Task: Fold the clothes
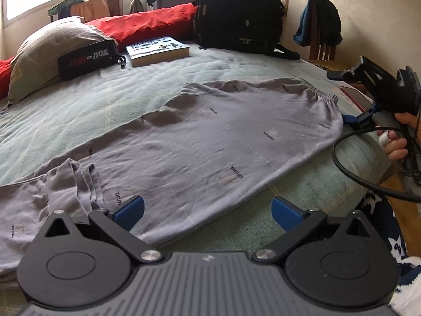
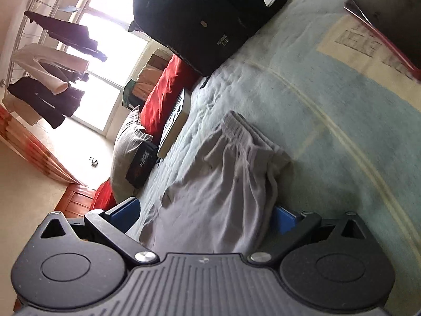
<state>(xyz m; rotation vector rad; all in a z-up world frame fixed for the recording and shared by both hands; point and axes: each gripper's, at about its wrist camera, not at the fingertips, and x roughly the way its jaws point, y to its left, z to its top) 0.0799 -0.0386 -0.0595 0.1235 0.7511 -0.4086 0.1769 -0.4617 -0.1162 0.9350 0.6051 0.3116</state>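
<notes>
Grey trousers with small printed logos lie spread across the pale green bedspread. Their elastic waistband points right, and a bunched leg end lies at the near left. My left gripper is open and low over the trousers' near edge, with nothing pinched. A hand holds my right gripper at the waistband corner. In the right wrist view, my right gripper is open, and the grey trousers run between its blue fingers.
At the back of the bed are a black backpack, a book, a black pouch, a pillow and a red blanket. A red-edged tablet lies near the right edge. A black cable loops there.
</notes>
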